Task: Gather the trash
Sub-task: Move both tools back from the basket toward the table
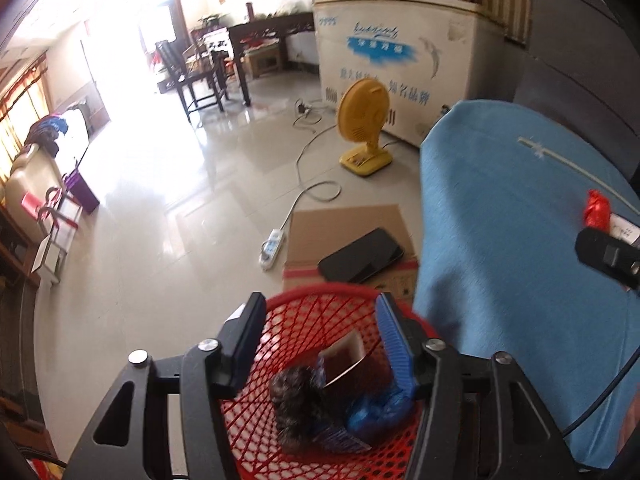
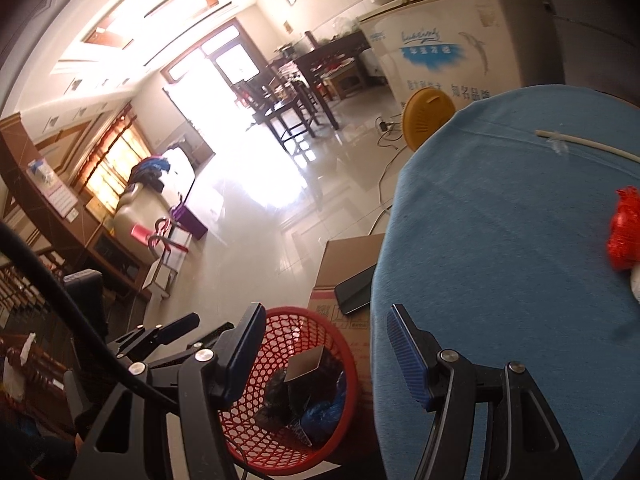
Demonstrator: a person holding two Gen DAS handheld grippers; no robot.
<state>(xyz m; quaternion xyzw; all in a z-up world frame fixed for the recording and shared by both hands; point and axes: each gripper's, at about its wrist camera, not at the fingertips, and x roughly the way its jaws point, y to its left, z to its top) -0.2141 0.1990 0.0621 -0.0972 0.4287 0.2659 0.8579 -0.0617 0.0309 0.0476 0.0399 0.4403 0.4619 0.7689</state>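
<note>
A red mesh waste basket (image 1: 320, 304) stands on the floor beside a table with a blue cloth (image 1: 500, 220). It holds a dark crumpled bag (image 1: 296, 400), a blue wrapper (image 1: 376, 412) and a shiny card (image 1: 344, 356). My left gripper (image 1: 320, 344) is open and empty just above the basket. My right gripper (image 2: 324, 344) is open and empty over the table's edge, with the basket (image 2: 344, 348) below it. A red crumpled wrapper (image 2: 624, 232) lies on the cloth at the right; it also shows in the left wrist view (image 1: 597, 209). A white straw (image 2: 588, 146) lies farther back.
A cardboard box (image 1: 344, 228) with a black phone (image 1: 360, 256) on it stands behind the basket. A yellow fan (image 1: 364, 128), a power strip (image 1: 272, 248) and cables lie on the tiled floor. A white chest freezer (image 1: 400, 60) stands at the back.
</note>
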